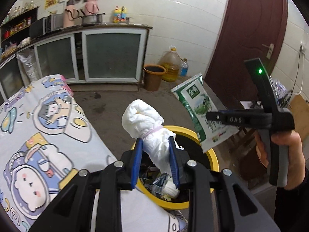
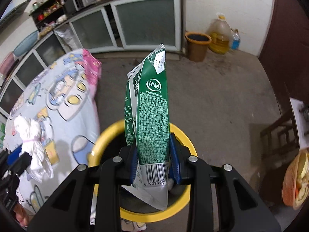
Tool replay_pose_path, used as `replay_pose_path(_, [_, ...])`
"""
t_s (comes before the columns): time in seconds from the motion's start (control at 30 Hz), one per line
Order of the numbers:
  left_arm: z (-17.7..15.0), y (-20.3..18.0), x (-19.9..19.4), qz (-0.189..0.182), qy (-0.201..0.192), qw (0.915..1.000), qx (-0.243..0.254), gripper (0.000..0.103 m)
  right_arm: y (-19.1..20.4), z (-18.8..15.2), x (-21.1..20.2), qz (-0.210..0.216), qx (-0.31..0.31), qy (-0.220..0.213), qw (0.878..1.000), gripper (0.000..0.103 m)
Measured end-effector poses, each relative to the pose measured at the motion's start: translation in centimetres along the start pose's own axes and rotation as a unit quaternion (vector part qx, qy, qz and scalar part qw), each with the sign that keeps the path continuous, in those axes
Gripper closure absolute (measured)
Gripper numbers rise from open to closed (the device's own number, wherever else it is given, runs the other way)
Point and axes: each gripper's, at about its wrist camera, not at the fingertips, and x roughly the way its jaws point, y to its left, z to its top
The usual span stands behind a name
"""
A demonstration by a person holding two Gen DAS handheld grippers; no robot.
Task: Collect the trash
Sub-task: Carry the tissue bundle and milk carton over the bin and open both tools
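Observation:
My left gripper (image 1: 155, 145) is shut on a rolled white diaper (image 1: 146, 121) bound by a pink band, held over the yellow-rimmed trash bin (image 1: 214, 158). The bin holds several wrappers and tissue. My right gripper (image 2: 153, 148) is shut on a green and white milk carton (image 2: 152, 112) and holds it upright above the same bin (image 2: 108, 133). The carton (image 1: 200, 108) and the right gripper (image 1: 210, 117) also show in the left wrist view at the right. The diaper (image 2: 32, 139) shows at the left of the right wrist view.
A table with a cartoon-print cloth (image 1: 38, 127) stands left of the bin. A brown bucket (image 1: 153, 77), an oil jug (image 1: 171, 65) and a blue bottle (image 1: 183, 67) stand by the far wall. Kitchen cabinets (image 1: 108, 56) are behind. A dark red door (image 1: 247, 34) is right.

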Motion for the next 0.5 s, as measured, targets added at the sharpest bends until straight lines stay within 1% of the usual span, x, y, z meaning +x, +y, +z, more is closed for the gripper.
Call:
replay_pose_path(0.13, [-0.5, -1.3, 2.4, -0.002, 0.016, 0.9998, 0.007, 0.078, -1.3, -2.1, 2.3, 0.001, 0.008, 0.023, 1.000, 0.074])
replay_pose_path(0.23, [-0.9, -1.8, 4.2, -0.002, 0.031, 0.9995, 0.008, 0.078, -1.4, -3.5, 3.7, 0.001, 0.005, 0.037, 0.999, 0.074])
replay_pose_path(0.4, [-1.4, -2.2, 7.0, -0.007, 0.052, 0.9986, -0.004, 0.077, -1.5, -5.0, 6.5, 0.016, 0.011, 0.072, 0.997, 0.074])
replay_pose_path(0.5, [-1.8, -2.4, 8.1, -0.006, 0.062, 0.9980, -0.004, 0.076, -1.3, -5.4, 7.5, 0.020, 0.012, 0.085, 0.996, 0.074])
